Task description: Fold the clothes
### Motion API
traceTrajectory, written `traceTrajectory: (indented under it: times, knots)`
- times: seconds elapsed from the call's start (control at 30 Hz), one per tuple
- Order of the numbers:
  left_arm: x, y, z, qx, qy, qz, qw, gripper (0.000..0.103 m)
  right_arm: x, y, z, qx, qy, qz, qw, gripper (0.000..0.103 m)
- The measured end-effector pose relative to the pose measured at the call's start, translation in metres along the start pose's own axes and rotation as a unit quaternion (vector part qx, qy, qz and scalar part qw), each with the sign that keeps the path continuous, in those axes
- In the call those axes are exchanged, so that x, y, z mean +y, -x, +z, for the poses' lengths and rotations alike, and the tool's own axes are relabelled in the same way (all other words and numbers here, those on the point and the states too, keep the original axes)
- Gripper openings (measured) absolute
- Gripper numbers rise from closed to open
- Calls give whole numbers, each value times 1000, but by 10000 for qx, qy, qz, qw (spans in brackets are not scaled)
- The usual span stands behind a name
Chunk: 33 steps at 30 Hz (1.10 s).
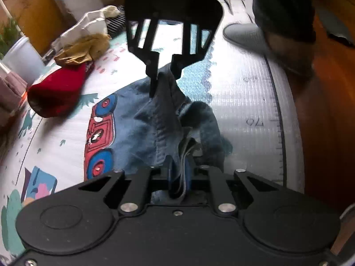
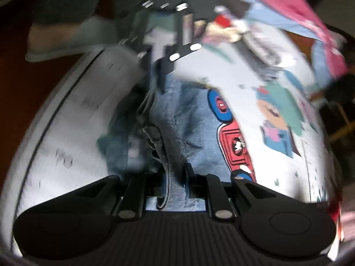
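Play mat (image 1: 239,102), left view alone shows red garment (image 1: 55,95), jeans (image 1: 155,122)

Play mat (image 1: 239,102): bare ruled strip right of the denim garment (image 1: 155,122) passable; left side obstructed by red garment (image 1: 57,93), yellow cloth (image 1: 84,48), white tub (image 1: 22,57); slipper (image 1: 244,35) at far edge.
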<state>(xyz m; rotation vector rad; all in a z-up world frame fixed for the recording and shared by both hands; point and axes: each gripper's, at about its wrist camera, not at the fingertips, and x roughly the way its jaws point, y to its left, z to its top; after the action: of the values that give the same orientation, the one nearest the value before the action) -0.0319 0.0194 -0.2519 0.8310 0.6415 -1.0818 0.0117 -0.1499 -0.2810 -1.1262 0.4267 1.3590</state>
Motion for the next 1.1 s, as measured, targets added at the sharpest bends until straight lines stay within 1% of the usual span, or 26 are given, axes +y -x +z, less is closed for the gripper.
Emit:
traceTrajectory:
  times: [0.07,0.17,0.2,0.23,0.27,0.33,0.37,0.4,0.47,0.5,0.53,0.57,0.6,0.63,0.7,0.73,0.8,0.83,0.87,0.9,0.93,0.97,1.0,1.03,1.07,1.1]
  knots:
    - [-11,-16,-11,73,-29,-210,9997,11,23,-16,-6,147,296,282,9991,21]
    - [-5,-16,-9,-47,355,-598,9976,10,27,-25,-5,236,101,570,9980,27]
    - [-1,-11,-6,-110,497,-821,9953,11,21,-21,-3,196,81,654,9976,38]
    - [5,-4,-4,-120,610,-1035,9927,14,14,-13,-3,99,33,803,9967,55]
    - [11,3,-4,-94,706,-1205,9902,20,7,-3,-5,-29,-31,986,9951,61]
    - [33,20,-8,-99,1017,-1168,9879,21,-10,14,-7,-228,-204,1270,9914,57]
    - [47,27,-12,-108,1260,-1069,9862,21,-22,20,-8,-266,-339,1327,9902,56]
    - [60,34,-15,-143,1538,-942,9835,21,-35,22,-9,-316,-615,1249,9898,56]
    - [91,44,-30,-152,2394,-677,9684,21,-65,22,-11,-412,-1329,900,9862,56]
    - [101,44,-39,-162,2861,-679,9557,21,-77,18,-10,-423,-1565,728,9841,56]
    - [111,42,-50,-185,3357,-706,9391,22,-89,14,-8,-423,-1729,581,9823,56]
    - [118,39,-61,-232,3893,-722,9180,29,-96,10,-6,-453,-1787,451,9818,56]
    - [122,34,-72,-284,4463,-654,8920,35,-102,4,-5,-472,-1820,347,9816,54]
    - [126,28,-86,-322,5133,-507,8561,43,-107,-2,-5,-461,-1937,254,9797,50]
    - [130,17,-112,-503,6229,-563,7787,45,-115,-12,-7,-443,-2218,85,9740,45]
    - [129,11,-119,-603,6554,-638,7502,50,-117,-14,-9,-494,-2334,21,9711,44]
    - [125,-1,-128,-767,7029,-772,7029,53,-115,-22,-12,-529,-2597,118,9642,44]
    - [120,-8,-129,-674,7105,-663,6973,50,-114,-29,-14,-470,-2726,193,9608,44]
    - [114,-15,-130,-531,7152,-631,6940,26,-112,-37,-17,-374,-2853,271,9573,44]
    - [111,-18,-133,-525,7257,-718,6822,16,-109,-45,-21,-266,-2946,327,9547,44]
    - [107,-19,-137,-578,7377,-824,6676,9,-105,-51,-24,-167,-2967,329,9542,44]
    - [106,-15,-136,-657,7375,-901,6661,5,-102,-53,-26,-110,-2939,287,9553,44]
    - [107,-9,-133,-742,7340,-987,6678,5,-101,-51,-26,-112,-2916,251,9562,44]
    - [110,0,-132,-816,7382,-1073,6609,4,-100,-48,-25,-138,-2900,225,9566,43]
    - [113,8,-130,-875,7398,-1124,6575,4,-99,-48,-26,-96,-2869,203,9577,43]
    - [116,13,-129,-857,7327,-1069,6666,4,-96,-50,-26,-18,-2828,183,9590,44]
